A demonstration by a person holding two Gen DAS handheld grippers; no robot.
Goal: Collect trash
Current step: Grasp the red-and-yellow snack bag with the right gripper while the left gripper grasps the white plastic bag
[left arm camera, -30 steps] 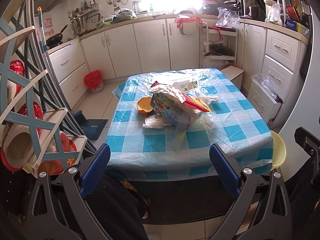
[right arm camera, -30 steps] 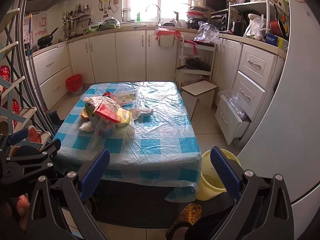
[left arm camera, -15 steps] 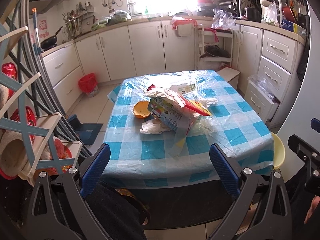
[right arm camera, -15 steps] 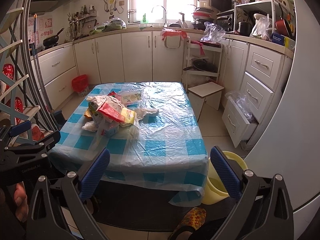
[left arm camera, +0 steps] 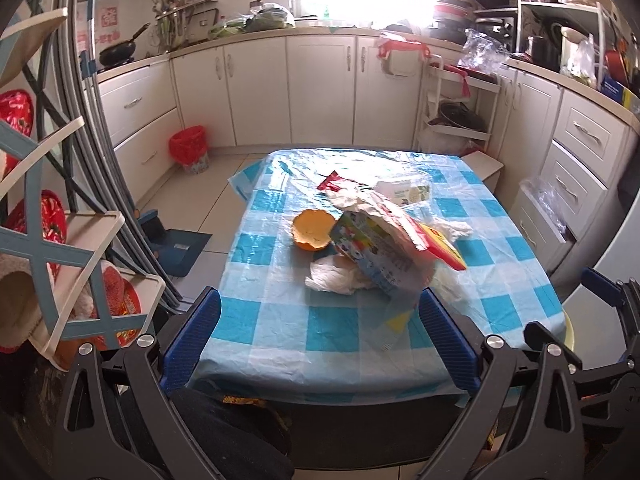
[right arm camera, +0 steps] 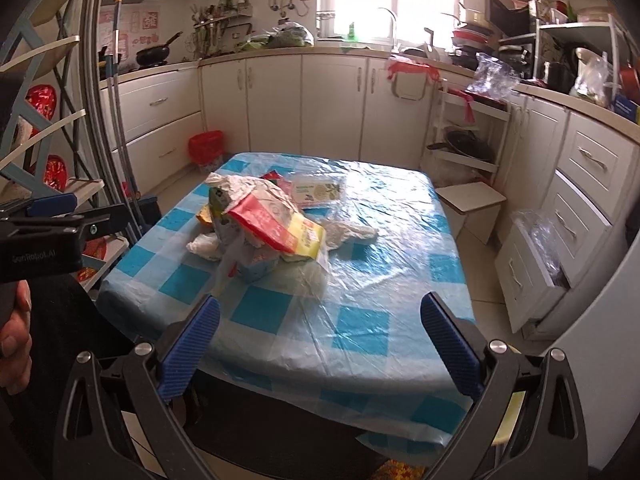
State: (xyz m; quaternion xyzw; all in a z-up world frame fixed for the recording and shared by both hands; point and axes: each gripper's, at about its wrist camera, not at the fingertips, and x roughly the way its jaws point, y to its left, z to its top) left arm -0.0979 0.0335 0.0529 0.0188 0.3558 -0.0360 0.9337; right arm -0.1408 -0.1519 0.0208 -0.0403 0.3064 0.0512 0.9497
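Left wrist view: far left on the floor stands a red bin (left arm camera: 188, 150); the left gripper (left arm camera: 319, 334) hangs with jaws spread and empty over the near edge of the surface (left arm camera: 280, 320). On its checked cloth a trash pile (left arm camera: 380, 240) lies mid-surface, an orange peel (left arm camera: 313, 229) touching its left side. Right wrist view: the right gripper (right arm camera: 320, 338) is likewise spread wide, empty, near the surface's right corner.
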